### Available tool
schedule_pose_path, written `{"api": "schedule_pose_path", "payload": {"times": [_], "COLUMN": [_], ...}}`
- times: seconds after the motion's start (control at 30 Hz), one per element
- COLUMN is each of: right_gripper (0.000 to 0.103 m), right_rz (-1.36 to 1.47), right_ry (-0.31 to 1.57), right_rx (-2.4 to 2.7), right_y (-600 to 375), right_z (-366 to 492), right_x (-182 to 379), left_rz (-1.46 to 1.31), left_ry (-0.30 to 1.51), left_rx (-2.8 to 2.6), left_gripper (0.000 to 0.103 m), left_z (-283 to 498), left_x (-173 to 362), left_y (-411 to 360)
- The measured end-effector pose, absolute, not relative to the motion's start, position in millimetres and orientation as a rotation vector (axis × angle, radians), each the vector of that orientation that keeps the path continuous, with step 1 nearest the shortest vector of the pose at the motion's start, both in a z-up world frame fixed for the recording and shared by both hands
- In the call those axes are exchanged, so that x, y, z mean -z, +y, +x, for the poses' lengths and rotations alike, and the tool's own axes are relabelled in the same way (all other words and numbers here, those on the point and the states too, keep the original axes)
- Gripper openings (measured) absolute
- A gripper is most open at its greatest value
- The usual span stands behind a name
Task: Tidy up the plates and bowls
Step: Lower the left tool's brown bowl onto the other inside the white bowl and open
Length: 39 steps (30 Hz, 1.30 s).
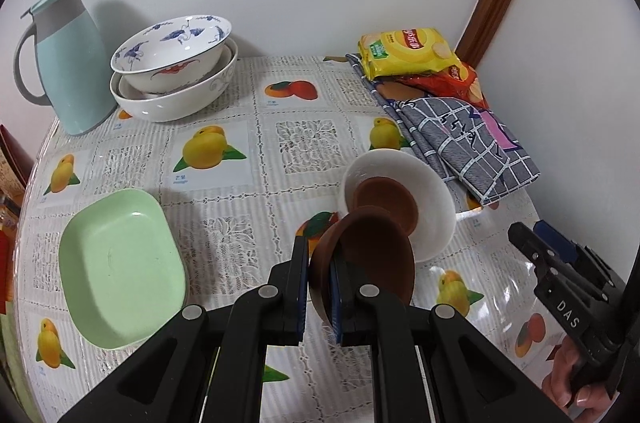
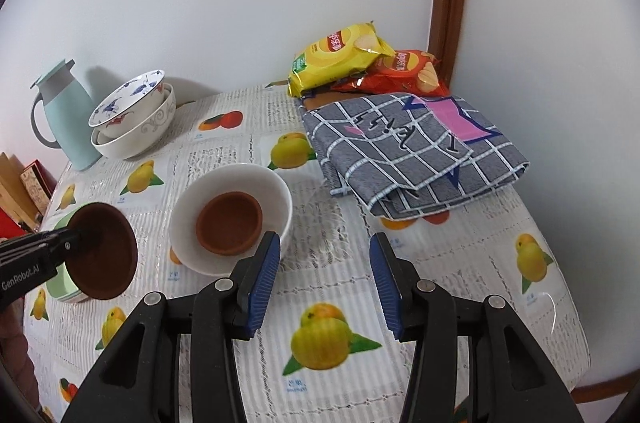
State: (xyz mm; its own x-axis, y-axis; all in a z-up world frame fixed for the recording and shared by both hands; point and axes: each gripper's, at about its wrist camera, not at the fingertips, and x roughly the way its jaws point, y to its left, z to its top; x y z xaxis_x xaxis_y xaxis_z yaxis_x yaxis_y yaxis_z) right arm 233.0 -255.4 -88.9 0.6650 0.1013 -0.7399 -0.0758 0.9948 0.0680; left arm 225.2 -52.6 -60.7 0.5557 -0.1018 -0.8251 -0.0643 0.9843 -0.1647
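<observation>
My left gripper (image 1: 320, 287) is shut on the rim of a brown bowl (image 1: 372, 255) and holds it tilted above the table, just left of a white bowl (image 1: 432, 191). The white bowl holds a second brown bowl (image 1: 388, 201). In the right wrist view the held brown bowl (image 2: 102, 251) hangs at the left and the white bowl (image 2: 276, 191) with the brown bowl (image 2: 230, 223) inside sits just ahead. My right gripper (image 2: 324, 271) is open and empty, low over the table right of the white bowl. A green dish (image 1: 120, 263) lies at the left.
A stack of patterned bowls (image 1: 176, 71) and a pale blue jug (image 1: 68, 59) stand at the back left by the wall. A folded grey checked cloth (image 2: 412, 151) and two crisp bags (image 2: 340, 59) lie at the back right. The fruit-print tablecloth (image 2: 332, 339) covers the table.
</observation>
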Motion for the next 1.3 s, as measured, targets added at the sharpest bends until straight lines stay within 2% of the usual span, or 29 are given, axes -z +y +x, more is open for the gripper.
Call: {"api": "schedule_pose_path", "payload": {"times": [0.73,1.3], "right_gripper": [0.050,0.050], "right_rz": [0.102,0.083], "right_ry": [0.825,0.828], "right_rx": [-0.093,-0.108], "right_y": [-307,-299], "right_z": [215,228], "right_x": [98,113], "left_rz": [-0.185,-0.209], "left_ry": [0.997,1.044], "left_rx": [0.008,0.023], "left_gripper": [0.009,0.009], "left_z": [268,311], "left_x": [85,119], "left_y": [-93,-99]}}
